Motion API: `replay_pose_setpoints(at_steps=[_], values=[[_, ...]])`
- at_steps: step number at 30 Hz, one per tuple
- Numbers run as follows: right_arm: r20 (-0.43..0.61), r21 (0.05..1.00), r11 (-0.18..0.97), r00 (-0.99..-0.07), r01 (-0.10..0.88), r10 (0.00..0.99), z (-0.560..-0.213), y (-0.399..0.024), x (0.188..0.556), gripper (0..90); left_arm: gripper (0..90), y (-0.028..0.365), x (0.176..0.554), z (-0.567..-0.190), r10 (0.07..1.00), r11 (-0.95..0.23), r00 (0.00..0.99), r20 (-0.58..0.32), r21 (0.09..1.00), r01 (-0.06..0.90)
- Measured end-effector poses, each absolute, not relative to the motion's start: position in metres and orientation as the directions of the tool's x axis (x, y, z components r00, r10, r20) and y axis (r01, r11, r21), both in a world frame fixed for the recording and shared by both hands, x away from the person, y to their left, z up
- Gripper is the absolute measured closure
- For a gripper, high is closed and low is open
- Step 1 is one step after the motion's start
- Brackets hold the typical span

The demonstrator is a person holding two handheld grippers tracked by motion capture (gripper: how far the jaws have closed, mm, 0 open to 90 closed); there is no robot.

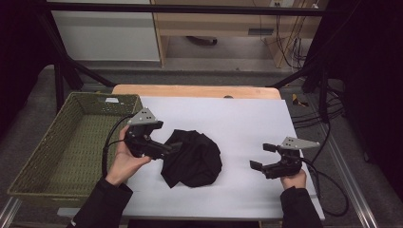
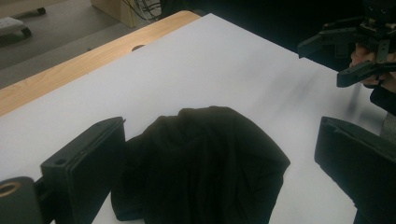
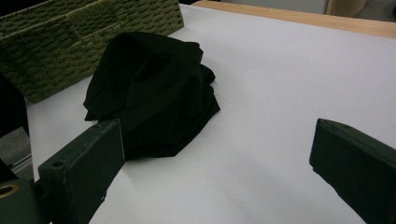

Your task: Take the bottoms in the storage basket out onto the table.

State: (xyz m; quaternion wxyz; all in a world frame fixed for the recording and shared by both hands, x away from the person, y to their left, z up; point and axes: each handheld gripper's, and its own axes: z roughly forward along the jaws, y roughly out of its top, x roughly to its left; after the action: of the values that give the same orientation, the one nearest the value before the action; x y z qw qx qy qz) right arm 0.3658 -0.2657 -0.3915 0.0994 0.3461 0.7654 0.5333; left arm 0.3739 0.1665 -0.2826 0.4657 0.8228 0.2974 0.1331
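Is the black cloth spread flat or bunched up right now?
Bunched up: the black cloth lies in a rumpled, creased heap on the white table cover.

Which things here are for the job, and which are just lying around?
For the job:
black cloth, crumpled on the white table cover
left gripper, open beside the cloth
right gripper, open, apart from it
woven basket, likely

Just lying about:
cables on the floor beyond the table

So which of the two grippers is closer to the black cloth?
The left gripper: its open jaws sit right at the edge of the crumpled black cloth. The right gripper, also open, is apart from it, over bare white table cover.
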Motion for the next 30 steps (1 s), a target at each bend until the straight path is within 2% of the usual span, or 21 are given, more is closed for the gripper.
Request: replay_pose_setpoints(at_steps=[14,30], values=[[0.213,0.886,0.194,-0.740,0.422,0.637,-0.392,-0.266,0.366,3.7,2.5,0.206,0.358,-0.279,0.646,-0.352,0.762,-0.055,0.864,0.361],[0.217,0.885,0.193,-0.740,0.425,0.636,-0.392,-0.266,0.366,3.7,2.9,0.271,0.361,-0.307,0.720,-0.300,0.690,-0.074,0.863,0.405]])
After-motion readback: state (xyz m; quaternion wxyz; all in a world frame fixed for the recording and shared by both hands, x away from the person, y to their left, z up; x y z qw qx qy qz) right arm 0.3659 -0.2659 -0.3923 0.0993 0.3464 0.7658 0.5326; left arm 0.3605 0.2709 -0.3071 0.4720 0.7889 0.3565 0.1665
